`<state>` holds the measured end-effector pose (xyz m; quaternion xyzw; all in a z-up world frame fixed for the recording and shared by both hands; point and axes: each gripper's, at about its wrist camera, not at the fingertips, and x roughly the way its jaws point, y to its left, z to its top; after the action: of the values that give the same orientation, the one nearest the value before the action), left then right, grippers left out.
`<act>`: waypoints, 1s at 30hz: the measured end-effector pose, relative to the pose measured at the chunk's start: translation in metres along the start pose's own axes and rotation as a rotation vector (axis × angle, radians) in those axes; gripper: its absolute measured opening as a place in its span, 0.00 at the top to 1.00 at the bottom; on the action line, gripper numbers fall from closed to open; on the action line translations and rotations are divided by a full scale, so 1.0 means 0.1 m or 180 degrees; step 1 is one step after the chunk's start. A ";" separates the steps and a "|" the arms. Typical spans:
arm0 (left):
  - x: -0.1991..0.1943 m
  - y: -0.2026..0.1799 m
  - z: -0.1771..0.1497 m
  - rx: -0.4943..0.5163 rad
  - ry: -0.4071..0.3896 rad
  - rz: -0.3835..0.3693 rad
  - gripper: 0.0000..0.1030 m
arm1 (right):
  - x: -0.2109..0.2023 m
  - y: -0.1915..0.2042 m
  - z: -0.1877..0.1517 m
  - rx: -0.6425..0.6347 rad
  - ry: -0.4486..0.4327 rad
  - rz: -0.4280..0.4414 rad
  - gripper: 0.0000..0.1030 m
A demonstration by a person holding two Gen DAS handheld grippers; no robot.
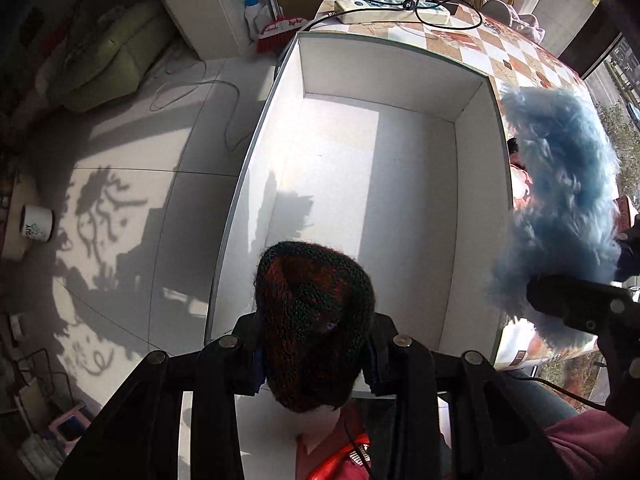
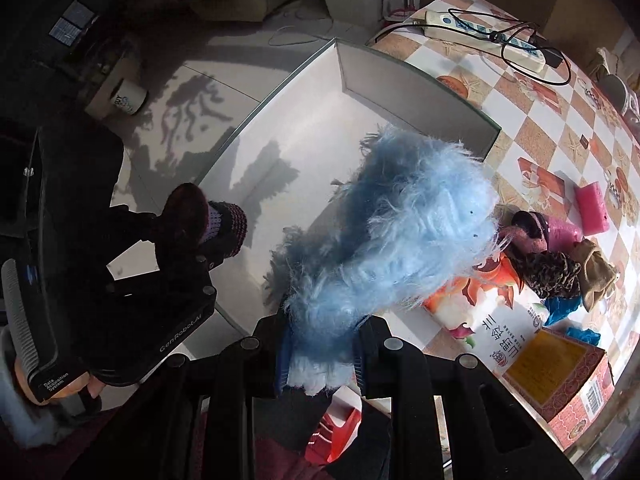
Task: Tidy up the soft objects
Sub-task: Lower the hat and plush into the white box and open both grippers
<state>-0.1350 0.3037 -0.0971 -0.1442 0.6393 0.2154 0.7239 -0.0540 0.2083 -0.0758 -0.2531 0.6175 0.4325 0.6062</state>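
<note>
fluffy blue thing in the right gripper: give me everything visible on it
The fluffy light-blue long-pile soft item is shaggy faux fur by its look, elongated and bunched, no clear parts. The right gripper is shut on its lower end, blue pads pressing either side. It stands up and away from the jaws, hanging over the right edge of the open white box, clear of the patterned tablecloth. Nothing else touches it.

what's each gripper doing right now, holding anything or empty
Left gripper: closed on the dark knitted item, over the white box.
Right gripper: closed on the fluffy blue item.
</note>
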 end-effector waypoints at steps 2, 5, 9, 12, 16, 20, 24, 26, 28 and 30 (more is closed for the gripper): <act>0.01 0.02 0.01 -0.0004 0.0007 0.0000 0.61 | 0.01 0.00 0.01 0.0018 0.0005 0.0004 0.74; 0.02 0.02 0.00 -0.0008 0.0018 -0.0003 0.61 | 0.01 0.02 0.02 -0.0006 0.0002 0.0004 0.74; 0.02 0.03 -0.01 -0.0009 0.0022 -0.0004 0.61 | 0.01 0.10 0.02 -0.0098 -0.0004 0.0010 0.74; 0.03 0.04 -0.02 -0.0008 0.0038 -0.0011 0.61 | 0.03 0.17 0.02 -0.0185 0.0008 -0.0010 0.74; 0.05 0.03 -0.04 -0.0008 0.0059 -0.0019 0.60 | 0.07 0.20 0.01 -0.0230 0.0040 -0.0026 0.74; 0.01 0.01 -0.05 0.0032 -0.0011 -0.0074 0.54 | 0.08 0.22 0.03 -0.0253 0.0033 -0.0022 0.74; -0.06 -0.02 -0.05 0.0071 -0.0143 -0.0065 0.22 | 0.07 0.23 0.04 -0.0277 0.0030 -0.0003 0.71; -0.07 -0.01 -0.04 0.0052 -0.0157 0.0006 0.22 | 0.06 0.22 0.04 -0.0260 0.0012 -0.0035 0.60; -0.06 0.04 -0.04 -0.0025 -0.0140 -0.0025 0.18 | 0.03 0.18 0.05 -0.0205 -0.0024 -0.0026 0.44; -0.05 0.08 -0.04 -0.0102 -0.0124 -0.0091 0.15 | 0.00 0.13 0.06 -0.0121 -0.0066 0.0014 0.24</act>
<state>-0.1424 0.3080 -0.0926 -0.1607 0.6194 0.2180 0.7369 -0.0614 0.2198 -0.0721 -0.2588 0.6034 0.4481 0.6068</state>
